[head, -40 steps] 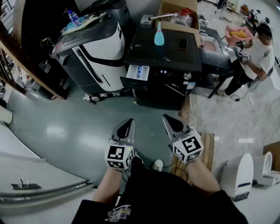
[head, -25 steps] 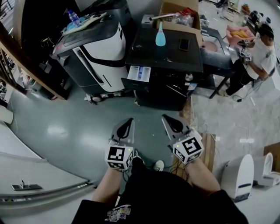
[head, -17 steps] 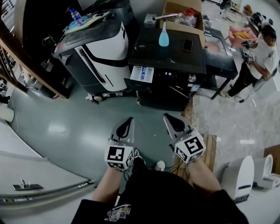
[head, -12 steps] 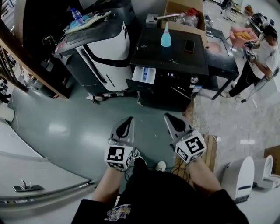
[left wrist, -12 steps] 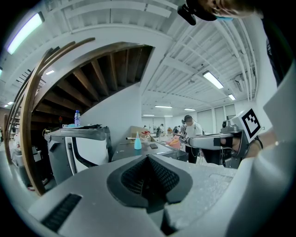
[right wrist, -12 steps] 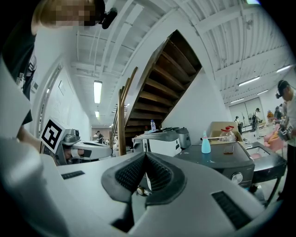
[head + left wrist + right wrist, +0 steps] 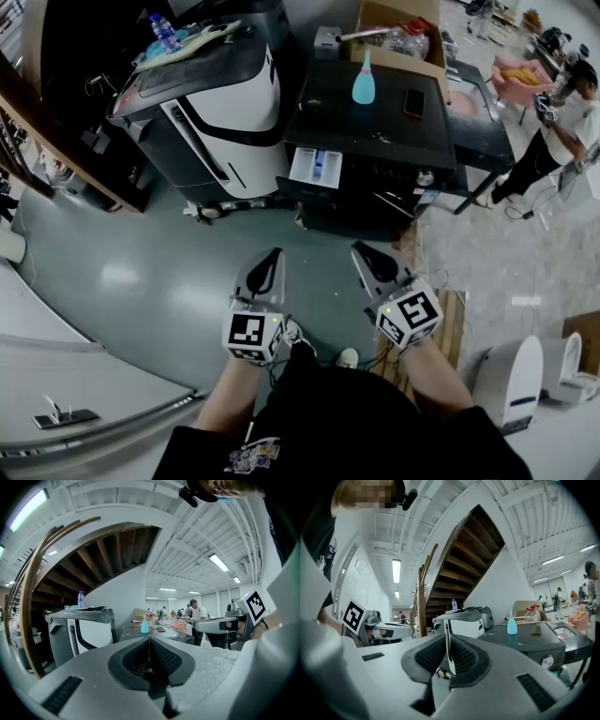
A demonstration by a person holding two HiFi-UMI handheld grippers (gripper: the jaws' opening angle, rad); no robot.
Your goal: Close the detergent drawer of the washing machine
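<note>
**Grey left hand-held gripper [image 7: 272, 255] shut, right barely parted**

Left empty, closed tight. Right hand-held gripper [image 7: 359, 251] just been opening to a narrow slit, nothing between. Both low over the floor [image 7: 141, 272], well apart from the black washing machine [image 7: 394, 127]. White detergent drawer [image 7: 317, 166] pulled out at its upper left front.

Open floor [image 7: 169, 262] runs to the washing machine [image 7: 394, 122] (a white appliance [image 7: 225, 103] crowds its left).

the grey-green floor [image 7: 141, 272] carries a black washing machine [image 7: 375, 178]; on its flat top stand a light-blue bottle [image 7: 363, 84] and a dark phone [image 7: 413, 103].
</note>
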